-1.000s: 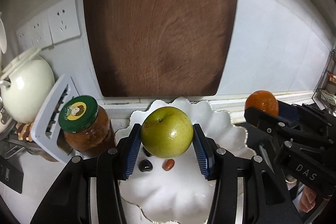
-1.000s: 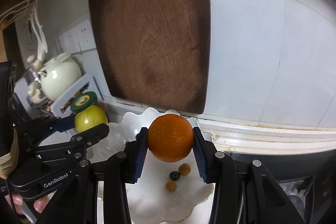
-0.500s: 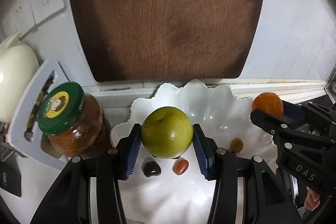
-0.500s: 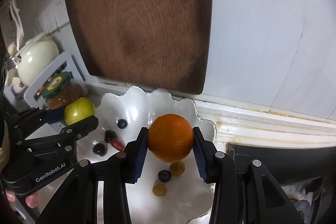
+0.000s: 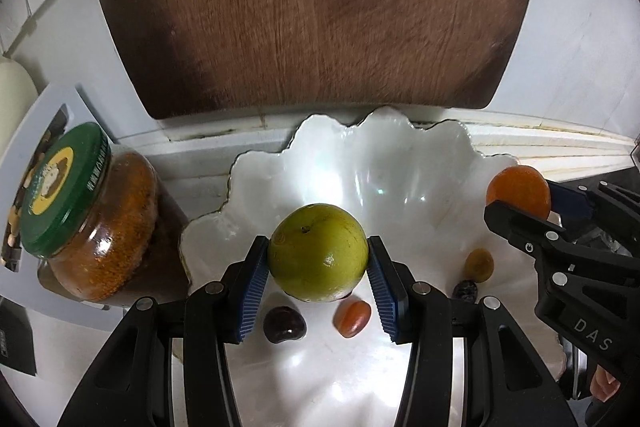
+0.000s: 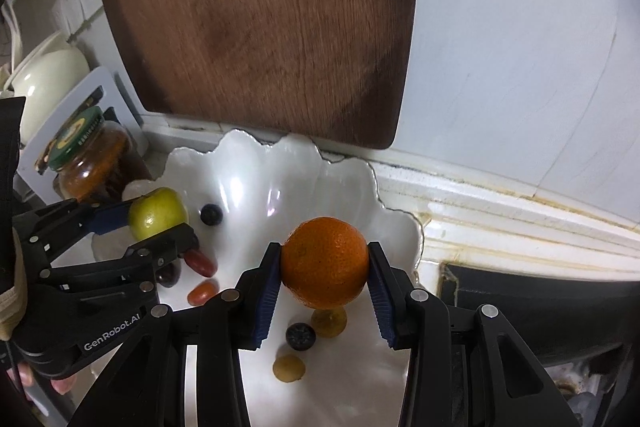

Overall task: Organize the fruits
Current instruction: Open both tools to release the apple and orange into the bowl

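Observation:
My left gripper (image 5: 318, 279) is shut on a green apple (image 5: 318, 253) and holds it just above the left part of a white scalloped plate (image 5: 400, 163). My right gripper (image 6: 324, 285) is shut on an orange (image 6: 325, 262) over the plate's right part (image 6: 256, 163). Several small fruits lie on the plate: a dark one (image 5: 285, 324), a red one (image 5: 352, 318), a yellowish one (image 5: 479, 265), blueberries (image 6: 211, 214) and yellow ones (image 6: 289, 367). In the right wrist view the left gripper (image 6: 158, 227) holds the apple (image 6: 157, 213) at the left; in the left wrist view the orange (image 5: 518, 189) shows at the right.
A brown wooden cutting board (image 5: 312, 7) leans on the white wall behind the plate. A glass jar with a green lid (image 5: 92, 215) stands left of the plate, with a white rack (image 6: 92, 99) and a cream teapot (image 6: 48, 79) beyond. A dark hob (image 6: 540, 307) lies at the right.
Both grippers have moved forward and down toward the plate with their fruits; the plate and cutting board now look larger and nearer. Both grips are unchanged.

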`<move>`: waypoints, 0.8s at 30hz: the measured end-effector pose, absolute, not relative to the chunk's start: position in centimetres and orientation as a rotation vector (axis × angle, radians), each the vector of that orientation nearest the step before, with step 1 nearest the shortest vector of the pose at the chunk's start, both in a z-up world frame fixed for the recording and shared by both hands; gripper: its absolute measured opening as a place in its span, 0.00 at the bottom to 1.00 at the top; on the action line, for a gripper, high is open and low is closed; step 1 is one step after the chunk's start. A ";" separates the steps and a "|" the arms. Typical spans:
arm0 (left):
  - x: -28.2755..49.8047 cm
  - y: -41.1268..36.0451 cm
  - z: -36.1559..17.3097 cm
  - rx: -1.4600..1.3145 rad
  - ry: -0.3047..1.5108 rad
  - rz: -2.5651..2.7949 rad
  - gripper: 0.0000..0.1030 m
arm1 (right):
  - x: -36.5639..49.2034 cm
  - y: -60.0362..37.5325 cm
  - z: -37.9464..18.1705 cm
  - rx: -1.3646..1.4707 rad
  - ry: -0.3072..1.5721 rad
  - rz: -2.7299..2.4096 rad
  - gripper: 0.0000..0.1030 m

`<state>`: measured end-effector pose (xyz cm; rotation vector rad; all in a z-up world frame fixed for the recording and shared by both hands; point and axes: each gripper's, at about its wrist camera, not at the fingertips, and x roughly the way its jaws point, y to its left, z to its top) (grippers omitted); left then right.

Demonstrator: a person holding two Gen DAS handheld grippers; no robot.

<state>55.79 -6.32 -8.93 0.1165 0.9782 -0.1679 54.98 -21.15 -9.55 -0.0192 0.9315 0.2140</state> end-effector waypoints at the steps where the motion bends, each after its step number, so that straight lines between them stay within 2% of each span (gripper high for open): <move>1: 55.8 -6.3 -9.1 0.116 0.980 -0.170 0.48 | 55.0 -21.2 -9.7 -0.016 0.935 0.210 0.42; 3: 55.5 -6.3 -8.9 0.134 0.959 -0.159 0.54 | 55.2 -21.1 -10.0 -0.020 0.940 0.209 0.43; 4: 55.3 -6.3 -8.7 0.139 0.946 -0.154 0.58 | 55.2 -21.2 -10.1 -0.021 0.940 0.202 0.46; 6: 55.0 -6.0 -8.3 0.134 0.932 -0.153 0.60 | 55.1 -21.4 -10.2 -0.010 0.929 0.185 0.56; 14: 52.0 -4.7 -6.0 0.155 0.840 -0.106 0.73 | 52.8 -22.2 -8.5 0.018 0.879 0.133 0.57; 16: 50.8 -4.2 -5.1 0.155 0.807 -0.098 0.77 | 51.5 -22.3 -7.8 0.032 0.852 0.118 0.63; 24: 45.4 -2.4 -1.7 0.144 0.692 -0.084 0.89 | 45.0 -22.0 -4.6 0.025 0.709 0.052 0.77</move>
